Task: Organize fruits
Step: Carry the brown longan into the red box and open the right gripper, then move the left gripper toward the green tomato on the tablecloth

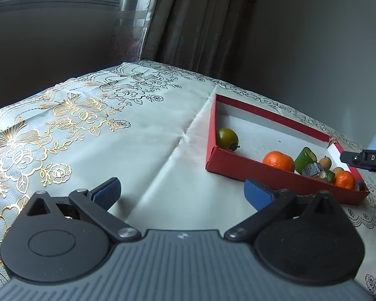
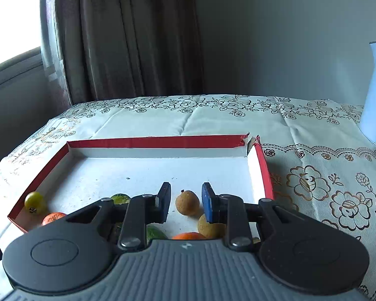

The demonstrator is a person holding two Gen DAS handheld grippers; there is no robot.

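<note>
Over the red tray (image 2: 148, 142) — right gripper (image 2: 185, 202) straddles a longan (image 2: 187, 203).

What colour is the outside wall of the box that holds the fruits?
Red; the box is white inside. The left wrist view shows the outer wall best.

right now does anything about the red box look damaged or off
Yes. The shallow red cardboard box has a torn far right corner: the back and right walls have split apart, leaving ragged edges and a gap. The fruit lies bunched along the near side, so nothing sits by the tear.
</note>
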